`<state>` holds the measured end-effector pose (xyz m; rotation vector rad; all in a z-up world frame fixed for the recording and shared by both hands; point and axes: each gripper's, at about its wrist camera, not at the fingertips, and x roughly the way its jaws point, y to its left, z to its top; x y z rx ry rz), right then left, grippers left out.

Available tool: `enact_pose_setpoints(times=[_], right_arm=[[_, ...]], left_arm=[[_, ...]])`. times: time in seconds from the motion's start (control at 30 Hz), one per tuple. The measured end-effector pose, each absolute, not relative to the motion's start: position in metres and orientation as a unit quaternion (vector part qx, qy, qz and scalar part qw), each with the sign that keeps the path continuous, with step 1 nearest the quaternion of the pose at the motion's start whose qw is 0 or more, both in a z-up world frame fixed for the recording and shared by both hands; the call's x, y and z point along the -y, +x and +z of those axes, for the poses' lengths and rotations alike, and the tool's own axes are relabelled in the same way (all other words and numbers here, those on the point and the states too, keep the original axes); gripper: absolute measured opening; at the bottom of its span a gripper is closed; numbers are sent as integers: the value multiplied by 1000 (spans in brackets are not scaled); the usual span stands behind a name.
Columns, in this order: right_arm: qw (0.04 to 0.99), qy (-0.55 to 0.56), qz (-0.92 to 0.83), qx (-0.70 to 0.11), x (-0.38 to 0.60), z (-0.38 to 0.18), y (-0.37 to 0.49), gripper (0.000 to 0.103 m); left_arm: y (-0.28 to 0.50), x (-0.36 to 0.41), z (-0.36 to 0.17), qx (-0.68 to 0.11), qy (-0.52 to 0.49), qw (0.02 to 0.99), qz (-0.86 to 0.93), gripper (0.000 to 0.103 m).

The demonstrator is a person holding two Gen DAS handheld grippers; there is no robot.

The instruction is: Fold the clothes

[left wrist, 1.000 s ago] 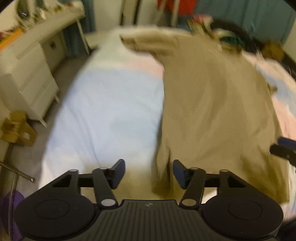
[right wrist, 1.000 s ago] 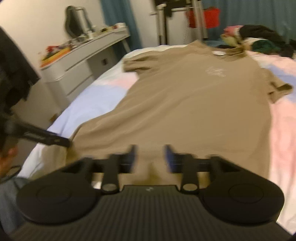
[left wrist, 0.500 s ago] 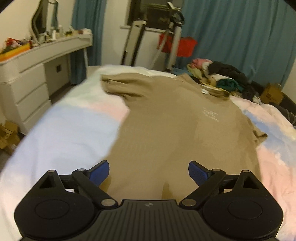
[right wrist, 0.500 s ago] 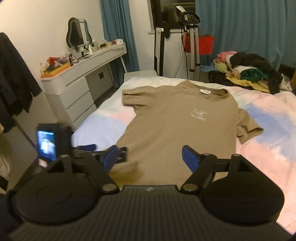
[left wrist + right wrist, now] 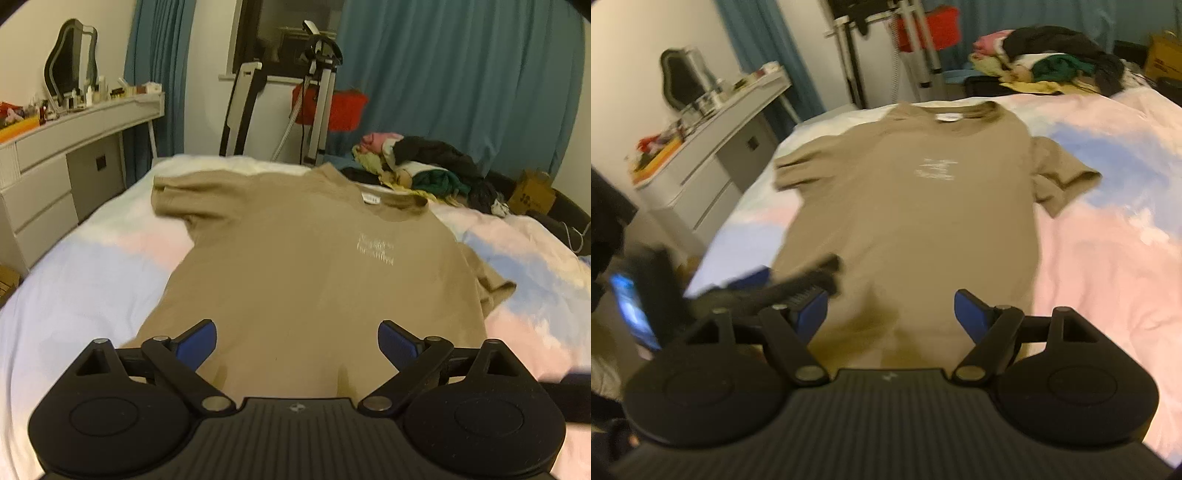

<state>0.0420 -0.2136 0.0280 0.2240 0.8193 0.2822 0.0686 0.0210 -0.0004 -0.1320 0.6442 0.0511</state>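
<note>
A tan T-shirt (image 5: 295, 266) lies flat and face up on the bed (image 5: 74, 280), its collar at the far end and both sleeves spread. My left gripper (image 5: 297, 339) hovers over the near hem, jaws wide open, with nothing between the blue pads (image 5: 195, 338). In the right wrist view the same T-shirt (image 5: 916, 206) stretches away from my right gripper (image 5: 890, 310), which is open above the hem, nothing gripped. The blurred left gripper (image 5: 794, 278) crosses just in front of the right one's left finger.
A white dresser (image 5: 55, 166) with clutter on top stands left of the bed. A pile of clothes (image 5: 424, 162) sits at the far end, with a metal stand (image 5: 317, 92) and blue curtains behind. A cardboard box (image 5: 532, 192) is far right.
My left gripper swung from the shirt's left edge to the middle of the hem and opened wide. The right gripper opened too and shifted right along the hem. The shirt now lies spread flat.
</note>
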Motion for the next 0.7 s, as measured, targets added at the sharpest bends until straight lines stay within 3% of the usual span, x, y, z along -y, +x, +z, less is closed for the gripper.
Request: enact_pose_setpoints(times=[0.27, 0.47, 0.67, 0.7], right_arm=[[944, 135, 3, -300, 338, -42, 95, 78], [920, 289, -10, -264, 397, -102, 173, 79], [927, 281, -28, -247, 384, -128, 247, 73], [927, 278, -29, -251, 380, -131, 257, 61]], left_arm=[[97, -5, -11, -277, -66, 959, 7, 99], [124, -2, -53, -305, -71, 950, -7, 99], [134, 8, -70, -307, -67, 948, -59, 99], [135, 10, -73, -303, -61, 949, -63, 99]])
